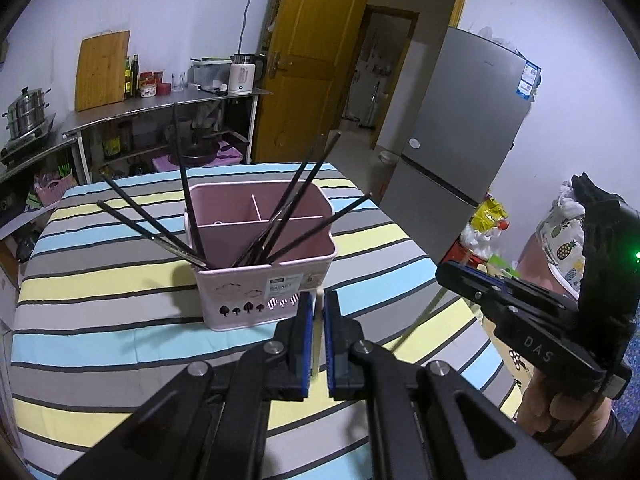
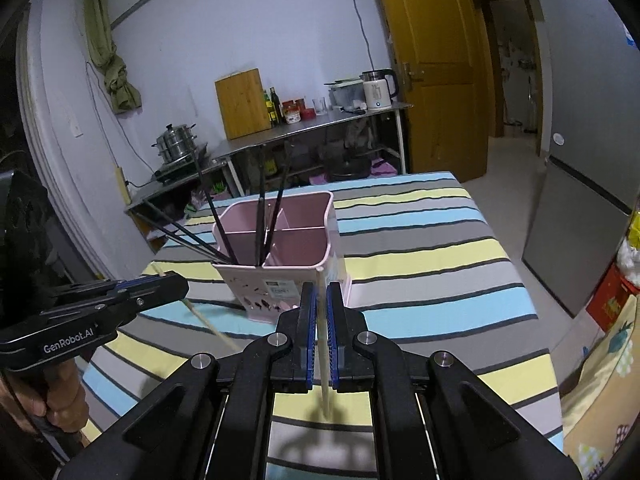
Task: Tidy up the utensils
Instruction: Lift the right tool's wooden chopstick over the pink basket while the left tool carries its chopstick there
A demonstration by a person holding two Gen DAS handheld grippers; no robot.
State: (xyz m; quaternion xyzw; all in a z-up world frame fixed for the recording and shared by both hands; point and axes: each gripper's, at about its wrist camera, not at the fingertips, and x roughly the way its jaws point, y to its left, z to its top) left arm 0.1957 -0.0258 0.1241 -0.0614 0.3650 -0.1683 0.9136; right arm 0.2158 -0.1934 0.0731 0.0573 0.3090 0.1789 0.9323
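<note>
A pink plastic utensil basket (image 1: pixel 262 264) with inner dividers is seen standing on a table covered by a blue, yellow and grey striped cloth (image 1: pixel 100 292). Several long black chopsticks (image 1: pixel 280 220) are already lodged in its near compartment, fanned out toward ten, twelve and two o'clock over the rim. That part of the sorting is judged to be done.

Two pieces are still out of the basket. A pale wooden chopstick (image 1: pixel 318 328) is clamped between the blue pads of the left gripper (image 1: pixel 318 308), whose jaws are closed on it, and is held just in front of the basket at six o'clock from it. A second pale wooden chopstick (image 2: pixel 324 344) is pinched upright in the right gripper (image 2: pixel 321 300), its jaws likewise closed on the stick, with the top near the basket's front corner and the lower end hanging clear above the cloth.

In the right wrist view, the left gripper is visible at nine o'clock with its stick slanting downward.

What appears to remain is carrying both pale sticks over the rim and releasing them into a compartment. No other loose utensils are visible on the cloth.
</note>
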